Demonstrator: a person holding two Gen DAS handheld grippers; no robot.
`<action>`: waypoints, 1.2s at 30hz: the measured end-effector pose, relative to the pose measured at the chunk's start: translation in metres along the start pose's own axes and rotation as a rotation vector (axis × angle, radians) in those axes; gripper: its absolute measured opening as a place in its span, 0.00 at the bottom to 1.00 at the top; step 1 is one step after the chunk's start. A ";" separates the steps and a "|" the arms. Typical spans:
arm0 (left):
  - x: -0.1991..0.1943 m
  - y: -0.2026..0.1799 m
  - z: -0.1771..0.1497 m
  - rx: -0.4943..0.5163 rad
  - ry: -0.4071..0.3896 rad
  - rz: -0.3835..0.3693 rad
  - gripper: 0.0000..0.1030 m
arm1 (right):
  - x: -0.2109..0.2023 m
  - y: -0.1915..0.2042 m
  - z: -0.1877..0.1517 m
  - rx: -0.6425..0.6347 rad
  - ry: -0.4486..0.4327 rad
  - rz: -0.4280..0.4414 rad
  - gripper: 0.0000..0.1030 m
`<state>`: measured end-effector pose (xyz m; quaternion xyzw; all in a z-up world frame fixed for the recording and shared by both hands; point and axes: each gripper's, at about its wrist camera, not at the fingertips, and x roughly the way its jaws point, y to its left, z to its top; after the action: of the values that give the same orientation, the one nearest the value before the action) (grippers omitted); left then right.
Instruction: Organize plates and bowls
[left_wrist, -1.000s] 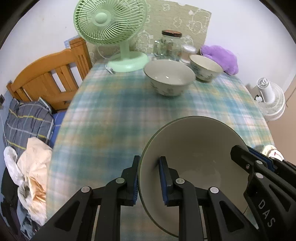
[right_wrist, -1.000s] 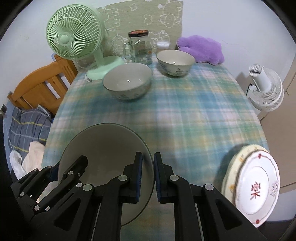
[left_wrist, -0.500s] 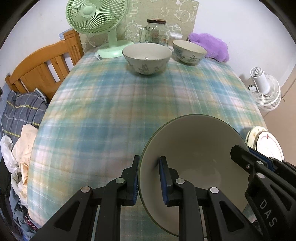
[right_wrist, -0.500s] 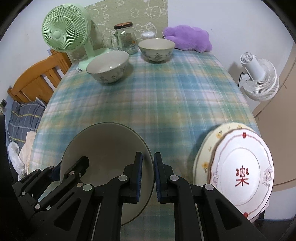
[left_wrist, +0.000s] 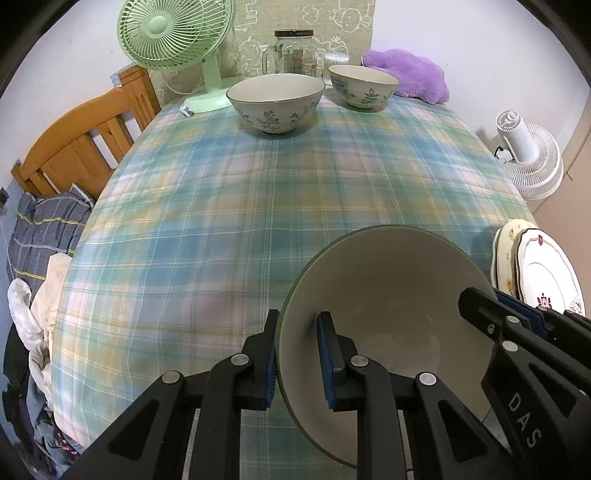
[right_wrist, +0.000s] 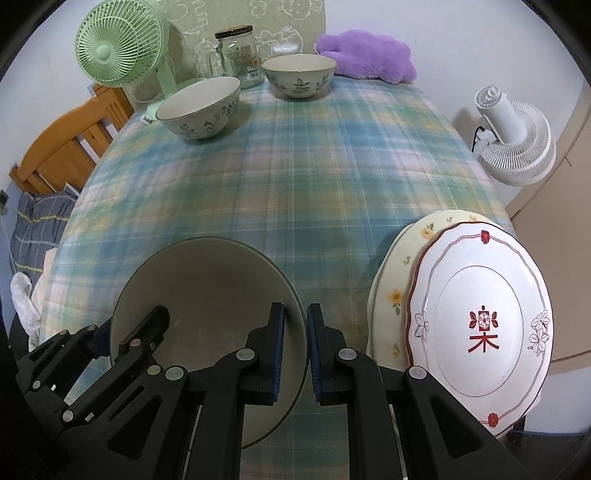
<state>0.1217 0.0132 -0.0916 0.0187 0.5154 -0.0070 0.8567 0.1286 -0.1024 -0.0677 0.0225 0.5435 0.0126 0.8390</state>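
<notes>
My left gripper (left_wrist: 295, 354) is clenched on the left rim of the plain grey bowl (left_wrist: 388, 306), one pad outside the wall and one inside. My right gripper (right_wrist: 295, 347) pinches the opposite rim the same way, so I carry the bowl between both tools, low over the near edge of the table (left_wrist: 258, 206). At the far edge stand two flowered bowls: the larger bowl (left_wrist: 275, 101) to the left, the smaller bowl (left_wrist: 364, 86) to its right. At the near right corner lies the stack of plates (right_wrist: 480, 317), the red-trimmed one on top. I judge this to be the carrying step for a bowl. Next I need a level descent onto the cloth beside the plates, then both grips loosened together.
</notes>
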 end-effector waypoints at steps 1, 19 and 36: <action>0.000 0.000 -0.001 -0.005 0.002 0.004 0.16 | 0.000 0.000 0.000 -0.003 0.001 0.001 0.15; -0.038 0.006 0.007 -0.133 -0.086 0.047 0.53 | -0.022 -0.010 0.011 -0.065 -0.034 0.021 0.48; -0.059 0.038 0.065 -0.165 -0.145 0.086 0.54 | -0.052 0.016 0.065 -0.109 -0.146 0.050 0.55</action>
<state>0.1524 0.0480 -0.0081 -0.0304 0.4495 0.0710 0.8899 0.1671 -0.0908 0.0075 -0.0089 0.4787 0.0616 0.8758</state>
